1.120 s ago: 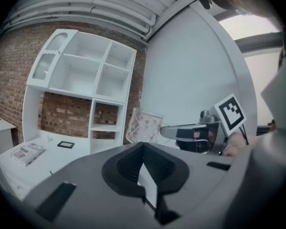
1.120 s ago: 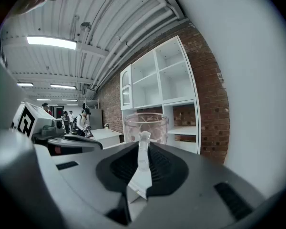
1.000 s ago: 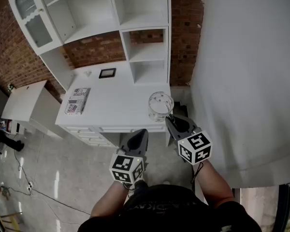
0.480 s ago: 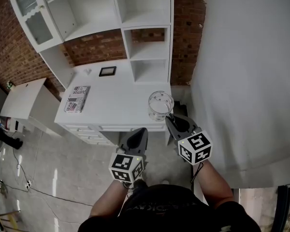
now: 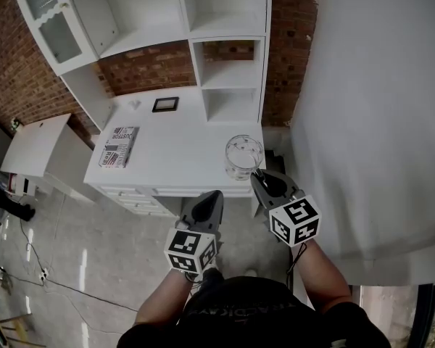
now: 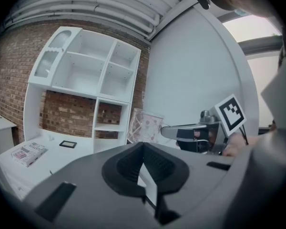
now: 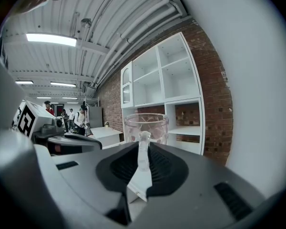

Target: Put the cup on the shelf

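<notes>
Magazine (image 5: 117,146), black frame (image 5: 164,104) on desk (image 5: 181,154)

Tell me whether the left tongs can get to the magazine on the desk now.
Probably yes. The left tongs are shut and empty, and the desk between them and the magazine is bare. The cup in the right tongs is off to the other side.

clear glass cup (image 5: 243,156) with a faint pattern, upright and empty. its handle is pinched in the right tongs (image 5: 257,176), rim level. it sits over the front right corner of the white tabletop (image 5: 175,154); can't tell if the base touches. the white shelf (image 5: 230,33) stands behind it, open cubbies facing the cup, well apart.
</notes>
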`<state>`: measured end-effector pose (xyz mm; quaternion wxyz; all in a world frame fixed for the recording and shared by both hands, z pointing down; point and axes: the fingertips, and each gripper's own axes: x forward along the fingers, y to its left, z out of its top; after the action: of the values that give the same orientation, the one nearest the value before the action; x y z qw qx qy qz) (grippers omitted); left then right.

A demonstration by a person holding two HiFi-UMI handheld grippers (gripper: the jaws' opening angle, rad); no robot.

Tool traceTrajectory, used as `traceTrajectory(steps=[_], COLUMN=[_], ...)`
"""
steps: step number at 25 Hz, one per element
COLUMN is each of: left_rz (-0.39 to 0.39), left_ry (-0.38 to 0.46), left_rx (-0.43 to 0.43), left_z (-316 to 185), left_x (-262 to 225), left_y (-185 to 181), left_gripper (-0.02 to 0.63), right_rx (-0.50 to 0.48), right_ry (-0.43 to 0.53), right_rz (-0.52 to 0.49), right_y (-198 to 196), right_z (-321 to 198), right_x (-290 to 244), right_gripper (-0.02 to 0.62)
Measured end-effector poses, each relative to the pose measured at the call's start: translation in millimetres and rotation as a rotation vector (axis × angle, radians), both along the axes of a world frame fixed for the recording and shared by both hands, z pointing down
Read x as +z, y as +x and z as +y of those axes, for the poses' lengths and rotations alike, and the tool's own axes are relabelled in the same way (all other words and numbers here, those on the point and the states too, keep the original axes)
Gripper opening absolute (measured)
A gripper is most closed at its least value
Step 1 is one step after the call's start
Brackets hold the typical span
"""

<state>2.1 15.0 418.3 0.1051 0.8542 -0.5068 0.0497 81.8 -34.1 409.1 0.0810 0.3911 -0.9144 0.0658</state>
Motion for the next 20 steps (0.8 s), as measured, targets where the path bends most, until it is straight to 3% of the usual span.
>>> traceTrajectory(steps=[20], left_rz=[0.018], left_ry=[-0.021], left_rx=[0.036], left_z=[-60.0], left_x=[1.1], left_y=[-72.1], left_gripper=[0.005], right_rx=[0.032], right_ry=[-0.030], right_rz=[0.020], right_y=[-71.0], right_z=[-58.7], right_x=[1.9], right_gripper=[0.040])
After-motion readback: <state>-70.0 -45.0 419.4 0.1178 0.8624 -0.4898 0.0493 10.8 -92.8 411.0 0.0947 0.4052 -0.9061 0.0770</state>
